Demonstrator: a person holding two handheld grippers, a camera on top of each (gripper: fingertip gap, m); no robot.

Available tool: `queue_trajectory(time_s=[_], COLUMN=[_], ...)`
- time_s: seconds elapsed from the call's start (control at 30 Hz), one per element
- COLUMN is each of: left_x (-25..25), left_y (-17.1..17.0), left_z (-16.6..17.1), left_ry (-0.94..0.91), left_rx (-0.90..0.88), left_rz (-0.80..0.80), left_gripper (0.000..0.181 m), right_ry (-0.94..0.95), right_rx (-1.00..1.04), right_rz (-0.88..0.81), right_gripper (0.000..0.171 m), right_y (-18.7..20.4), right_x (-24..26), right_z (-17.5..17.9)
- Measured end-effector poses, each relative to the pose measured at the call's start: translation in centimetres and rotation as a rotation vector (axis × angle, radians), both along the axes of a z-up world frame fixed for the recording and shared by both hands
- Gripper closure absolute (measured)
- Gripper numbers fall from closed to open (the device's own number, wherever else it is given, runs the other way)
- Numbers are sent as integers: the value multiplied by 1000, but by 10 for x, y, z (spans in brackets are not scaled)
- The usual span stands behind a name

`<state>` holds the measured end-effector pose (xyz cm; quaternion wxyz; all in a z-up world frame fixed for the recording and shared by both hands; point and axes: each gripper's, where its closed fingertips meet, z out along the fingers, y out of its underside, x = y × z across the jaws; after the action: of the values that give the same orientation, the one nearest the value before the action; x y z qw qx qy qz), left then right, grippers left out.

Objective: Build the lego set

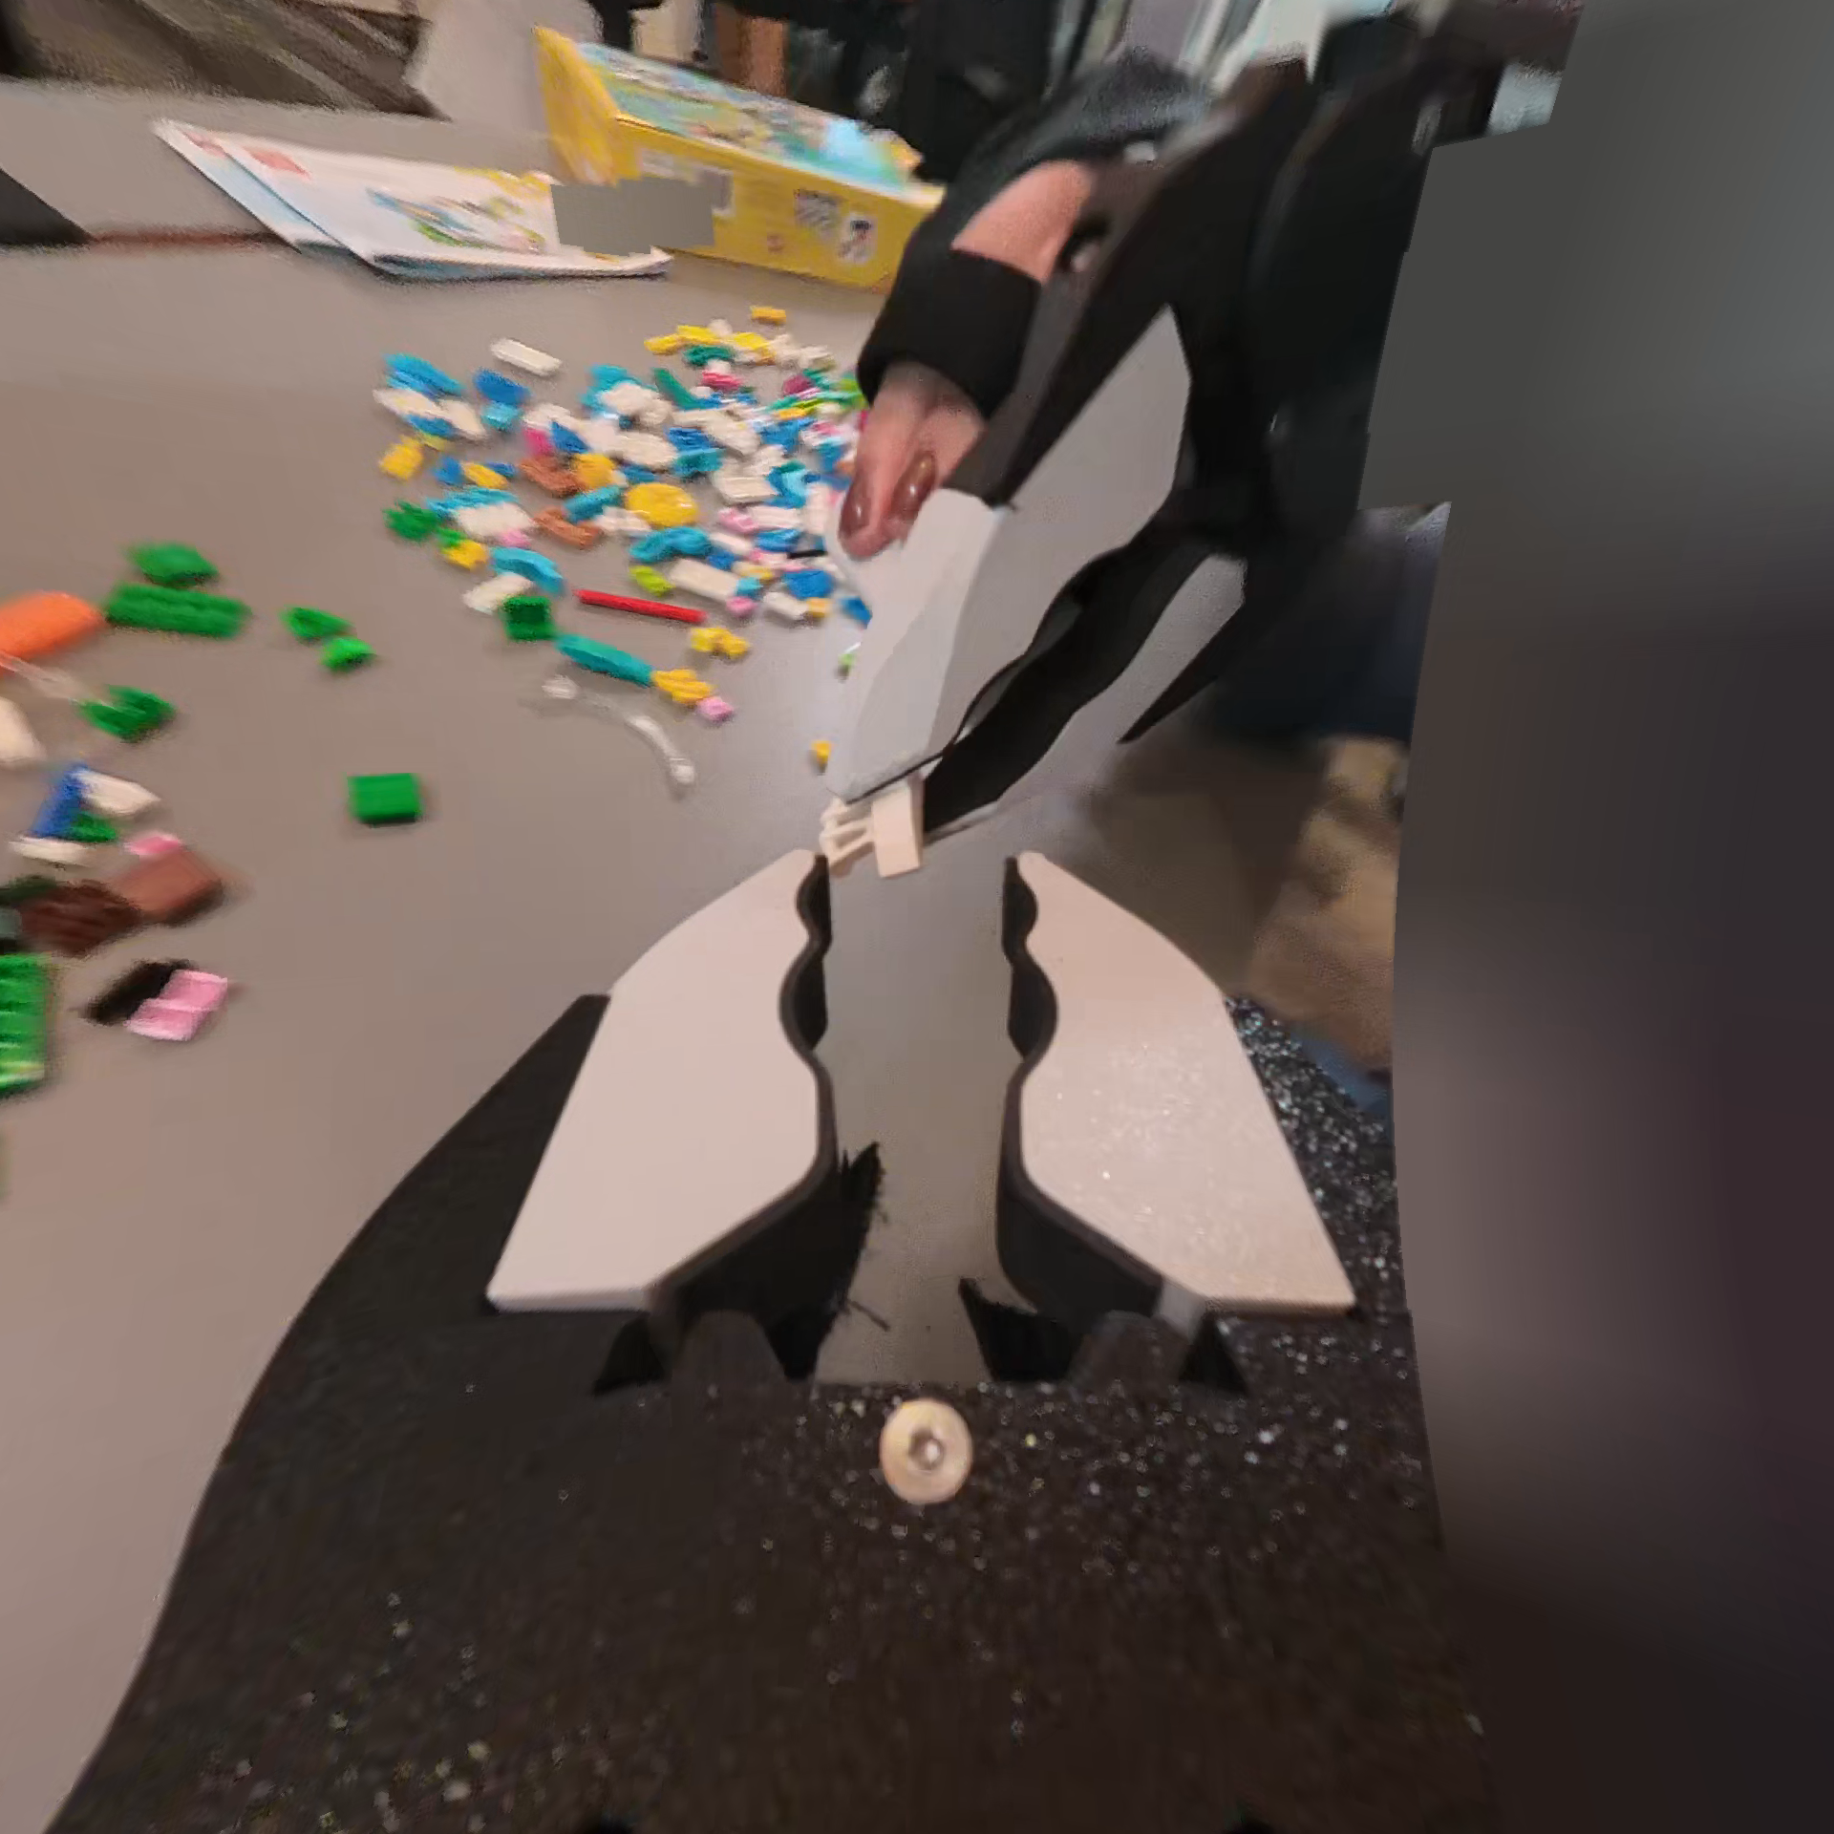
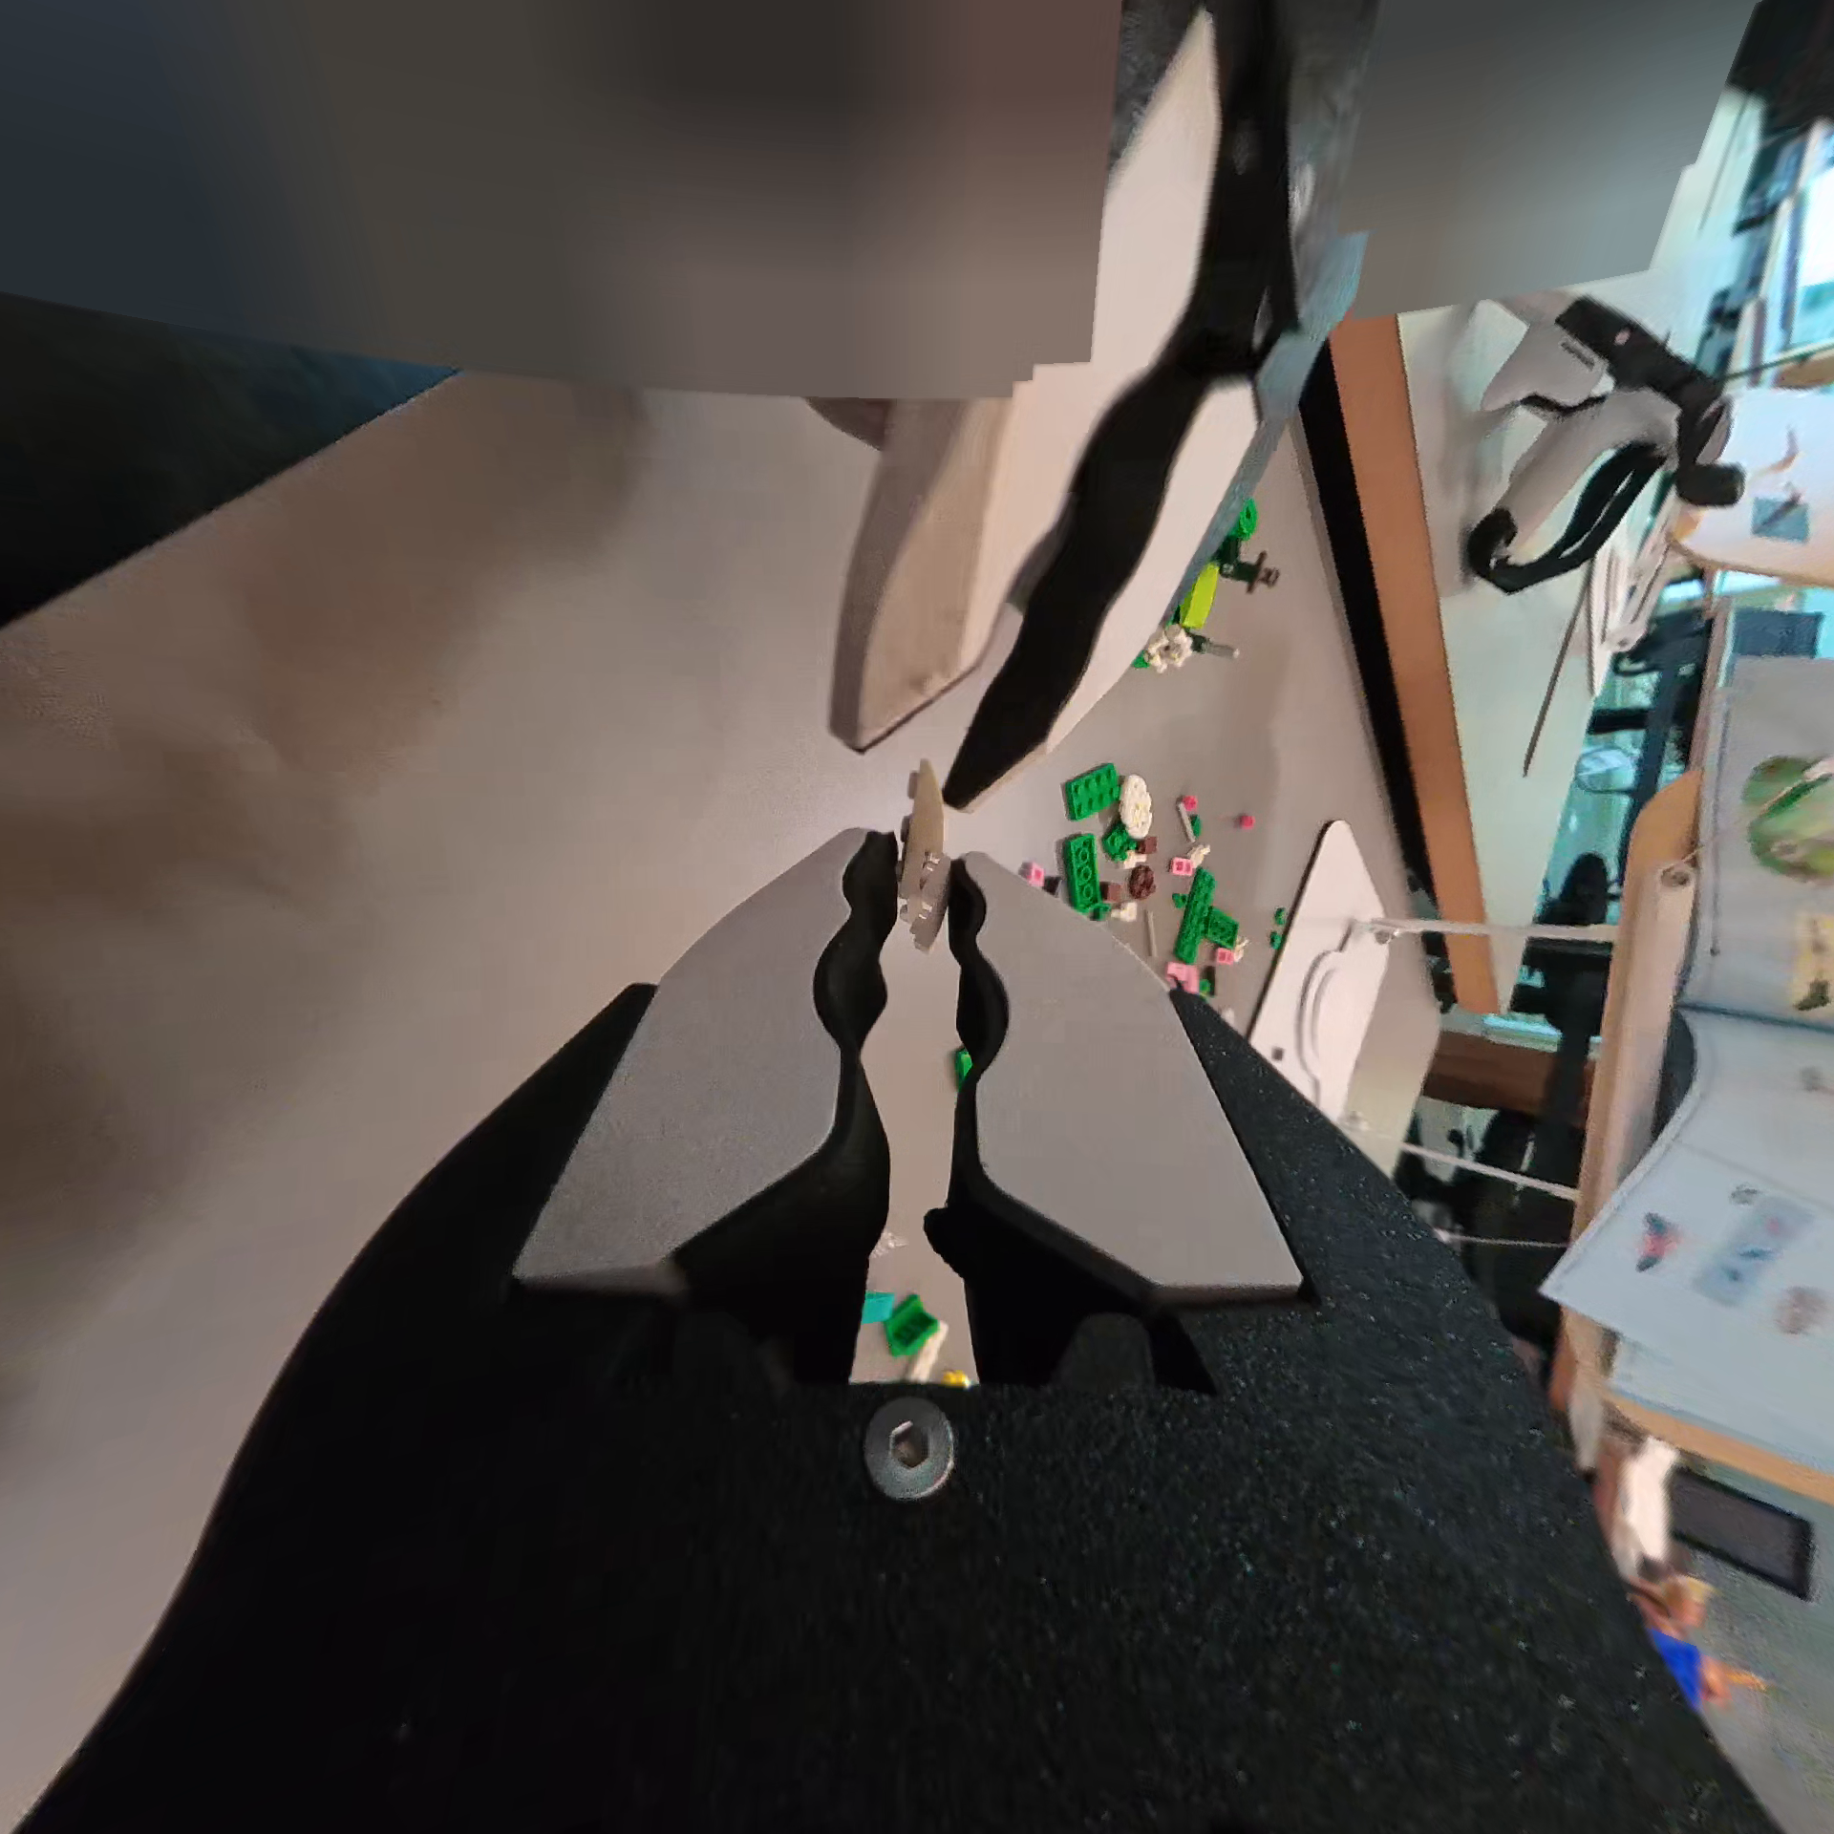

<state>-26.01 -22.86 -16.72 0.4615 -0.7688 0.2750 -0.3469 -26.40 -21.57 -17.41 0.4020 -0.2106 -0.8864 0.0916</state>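
Left tool, its two grey-faced black fingers spread wide with nothing between them, points over the grey counter. Just past its left fingertip sits the small white lego piece, pinched at the tips of the right tool, which reaches down from the upper right in a person's hand with a black sleeve. In the right wrist view the right tool is drawn narrow and clamps that same white lego piece, a thin flat plate seen edge-on with small teeth or studs along one side; its pointed upper end sticks out beyond the fingertips, and the left tool comes in from above with its dark tip just beside that end; whether they touch I cannot tell.

On the counter to the left lie scattered green lego bricks, then a loose pile of blue, white, yellow and pink lego parts. Behind the pile rest an open instruction booklet and a yellow cardboard box.
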Motion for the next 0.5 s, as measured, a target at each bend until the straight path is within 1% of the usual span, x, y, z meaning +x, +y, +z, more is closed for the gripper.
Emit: queue_trajectory(time_s=[0.1, 0.2, 0.3, 0.4, 0.5], left_x=[-3, 0, 1, 1, 2], left_y=[7, 9, 10, 11, 10], left_z=[-4, -7, -11, -13, -12], left_ry=[227, 376, 477, 535, 562], left_rx=[178, 287, 352, 402, 435], left_rz=[67, 74, 73, 83, 71], left_gripper=[147, 152, 160, 172, 174], right_ry=[-10, -24, -42, -59, -69], right_rx=[-35, -36, -36, -38, -40], right_rz=[-19, -35, -31, -33, -30], right_gripper=[161, 161, 161, 161, 161], right_y=[3, 4, 2, 1, -1], right_x=[-1, -1, 0, 1, 2], right_z=[-2, -4, -7, -9, -10])
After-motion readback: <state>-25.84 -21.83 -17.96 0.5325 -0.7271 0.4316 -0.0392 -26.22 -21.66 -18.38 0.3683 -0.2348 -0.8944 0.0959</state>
